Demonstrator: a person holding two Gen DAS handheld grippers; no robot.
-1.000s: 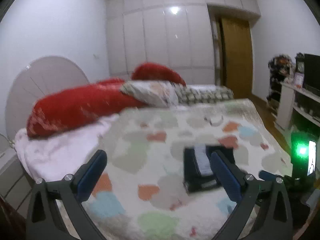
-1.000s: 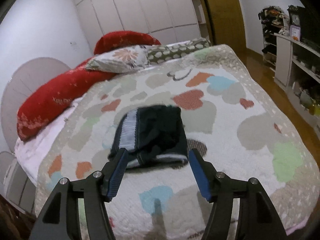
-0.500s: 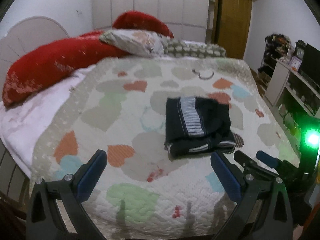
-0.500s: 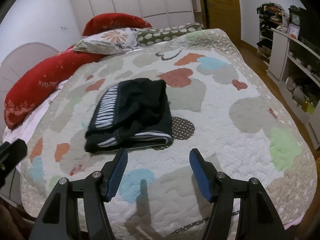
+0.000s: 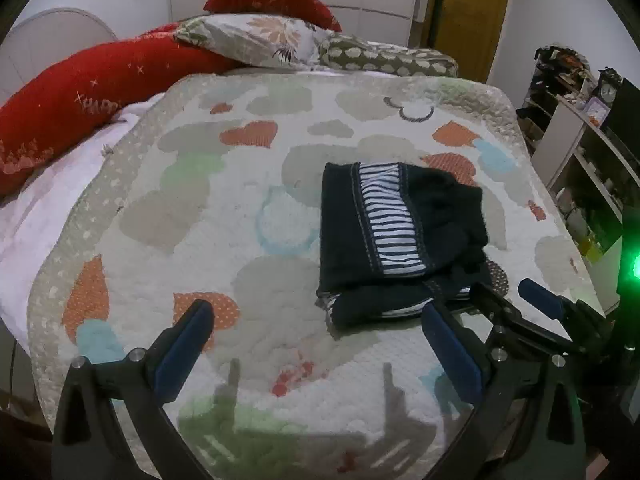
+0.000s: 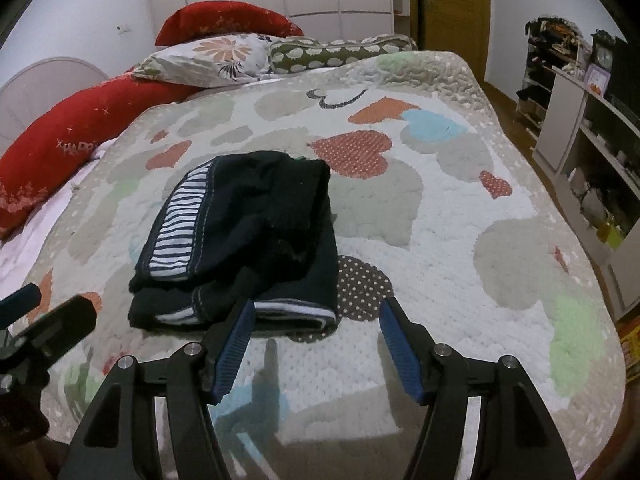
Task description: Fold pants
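A: Change since a second ago: both tools pulled back toward the near edge of the bed, and the views dropped from the far wall to the quilt. The dark navy pants with a striped white side panel (image 5: 392, 240) lie folded in a compact stack, untouched in the last half second

B: State of the tools?

A: Left tool (image 5: 316, 350) released, jaws spread wide, nothing between them. Right tool (image 6: 316, 344) likewise released and empty, hovering just short of the near edge of the pants (image 6: 240, 240)

B: Meaning for the task?

A: My judgement: the fold looks finished, or nearly; the far right corner sits a bit lumpy and might want one smoothing pass

B: Room and edges?

A: Pants rest mid-bed, right of centre, on the white quilt with coloured hearts (image 5: 208, 220). Open quilt to the left, far and right. Long red bolster pillow (image 5: 80, 92) and floral pillow (image 5: 256, 40) stay well apart at the far left. White shelving (image 6: 580, 140) stands off the bed's right edge, clear of any reach
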